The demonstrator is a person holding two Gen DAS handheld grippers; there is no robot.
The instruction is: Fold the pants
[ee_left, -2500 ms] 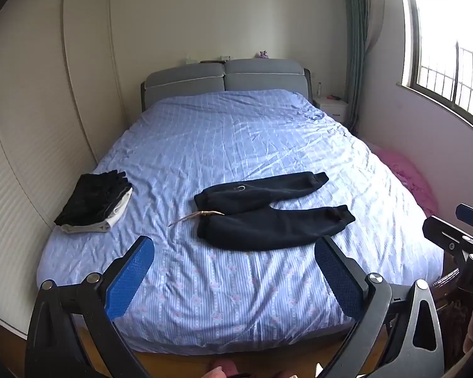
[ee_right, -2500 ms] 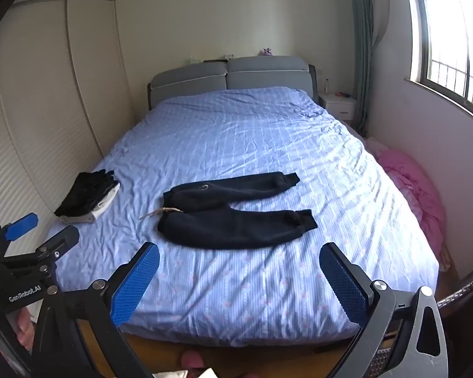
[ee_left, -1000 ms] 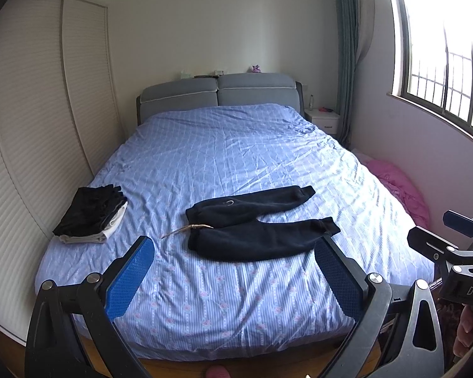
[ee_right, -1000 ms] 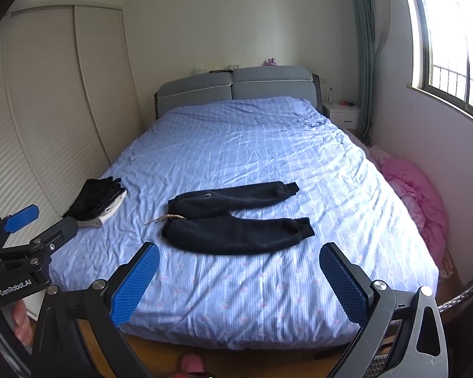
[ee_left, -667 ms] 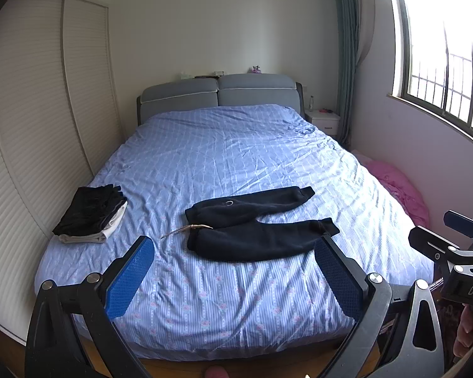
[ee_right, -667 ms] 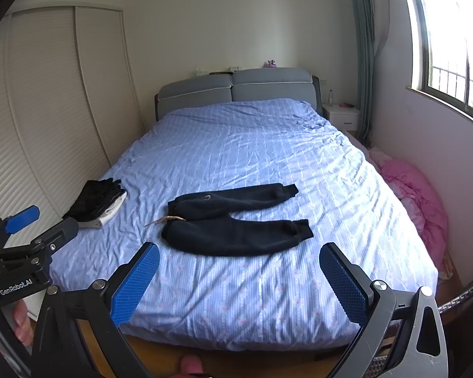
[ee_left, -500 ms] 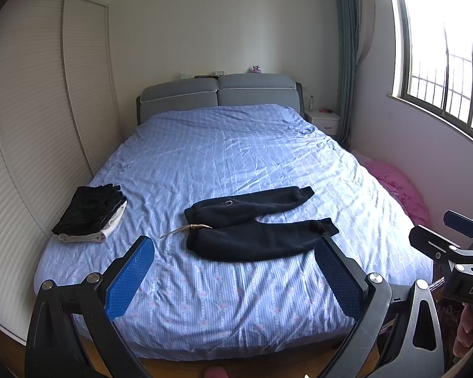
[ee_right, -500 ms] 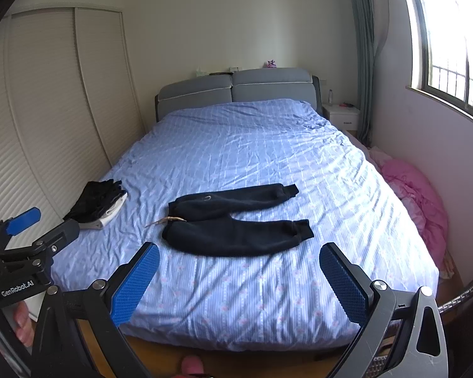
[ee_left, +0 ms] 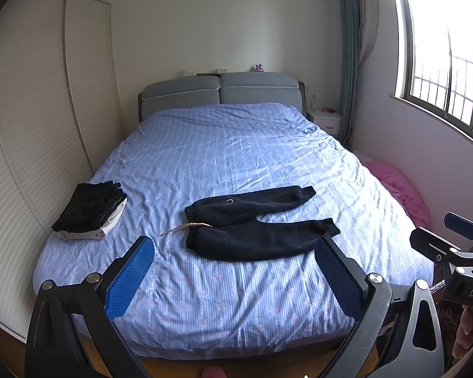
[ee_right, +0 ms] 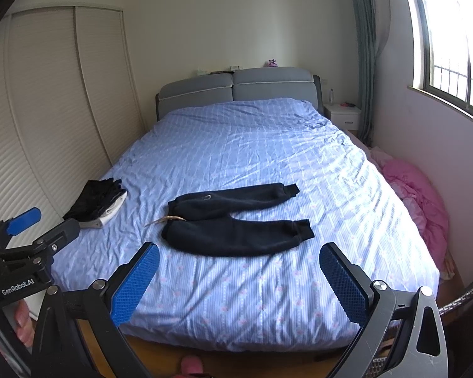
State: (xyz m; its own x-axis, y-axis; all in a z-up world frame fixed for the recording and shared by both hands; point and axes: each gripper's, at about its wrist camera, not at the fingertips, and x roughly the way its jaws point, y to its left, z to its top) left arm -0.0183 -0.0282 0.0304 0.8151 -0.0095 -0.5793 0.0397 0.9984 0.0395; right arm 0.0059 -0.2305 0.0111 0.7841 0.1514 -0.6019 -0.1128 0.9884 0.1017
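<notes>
Pants (ee_left: pixel 255 226) flat on bed (ee_left: pixel 236 299) — beyond both gaping grippers, untouched

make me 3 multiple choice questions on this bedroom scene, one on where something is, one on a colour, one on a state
1. Where does the folded pile of clothes lie?
A. on the bed, near its left edge, left of the pants
B. on the nightstand
C. on the floor by the window

2. What colour is the heap on the floor right of the bed?
A. green
B. pink
C. white

3. What state are the pants in?
A. folded into a square
B. spread flat, legs apart, pointing right
C. held up by the left gripper

Key: 1 A, the pile sits on the blue sheet by the wardrobe side. 2 B, the heap by the wall is plainly pink. 3 B, both legs lie out on the sheet, and the left gripper and right gripper are open, away from them.
</notes>
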